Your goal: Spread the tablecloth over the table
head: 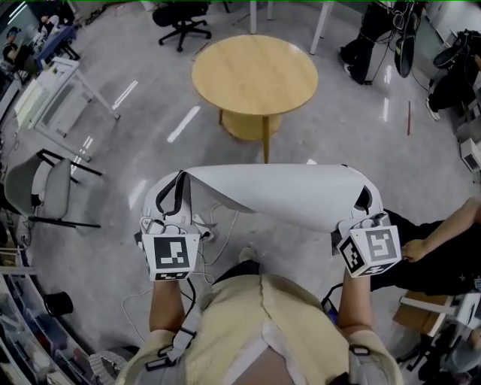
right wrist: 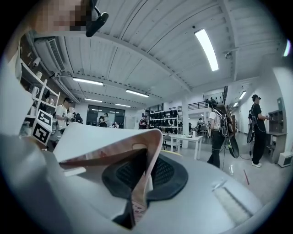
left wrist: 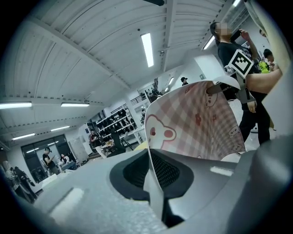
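Observation:
A tablecloth (head: 285, 194), white on its upper side, hangs stretched between my two grippers at chest height. Its underside is pink check with bear prints (left wrist: 197, 123). My left gripper (head: 176, 197) is shut on the left corner, the cloth edge (left wrist: 153, 183) pinched between the jaws. My right gripper (head: 364, 201) is shut on the right corner, where the folded cloth (right wrist: 139, 183) runs between the dark pads. The round wooden table (head: 254, 74) stands ahead on the floor, bare, a little beyond the cloth's front edge.
A grey chair (head: 45, 188) stands at the left and a black office chair (head: 183, 22) beyond the table. A seated person's arm and leg (head: 436, 248) are close at the right. White cables (head: 214, 233) lie on the floor below the cloth.

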Tool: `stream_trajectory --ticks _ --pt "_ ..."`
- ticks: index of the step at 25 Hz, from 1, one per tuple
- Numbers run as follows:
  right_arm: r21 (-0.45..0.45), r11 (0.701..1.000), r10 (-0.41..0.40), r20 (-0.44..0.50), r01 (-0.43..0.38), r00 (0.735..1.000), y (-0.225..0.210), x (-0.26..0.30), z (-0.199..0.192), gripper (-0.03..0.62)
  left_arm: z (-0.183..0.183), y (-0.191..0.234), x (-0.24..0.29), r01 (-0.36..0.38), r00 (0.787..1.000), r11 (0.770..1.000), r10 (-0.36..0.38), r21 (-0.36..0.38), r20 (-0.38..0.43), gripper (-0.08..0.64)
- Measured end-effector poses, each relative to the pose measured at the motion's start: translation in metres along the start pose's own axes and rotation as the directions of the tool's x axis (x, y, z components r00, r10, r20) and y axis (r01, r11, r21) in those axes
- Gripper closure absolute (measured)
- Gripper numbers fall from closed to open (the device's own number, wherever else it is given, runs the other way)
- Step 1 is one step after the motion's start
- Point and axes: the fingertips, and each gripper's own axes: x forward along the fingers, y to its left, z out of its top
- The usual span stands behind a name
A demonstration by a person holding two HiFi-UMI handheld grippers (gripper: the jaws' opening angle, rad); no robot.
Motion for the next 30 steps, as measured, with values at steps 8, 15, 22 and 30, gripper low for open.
stream_trajectory --ticks 8,15,22,30 --pt "-0.022 0.999 -0.040 0.017 0.041 0.999 -0.015 0.047 0.022 0.578 0.018 0.033 0.051 0.024 0.998 0.999 -0.025 0.025 0.059 0.554" --pt "-0.081 0.996 -0.024 0.045 0.028 0.999 -0.045 0.087 0.039 0.578 0.043 0.043 0.093 0.001 0.997 0.999 -0.004 0.032 0.076 0.554" --pt "-0.097 0.995 0.013 0.098 -0.004 0.995 -0.088 0.139 0.059 0.578 0.077 0.055 0.144 -0.036 0.997 0.995 0.028 0.096 0.078 0.554" --pt "-0.107 0.993 0.068 0.159 -0.051 0.985 -0.142 0.194 0.085 0.578 0.113 0.063 0.205 -0.100 0.994 0.989 0.093 0.106 0.065 0.554"
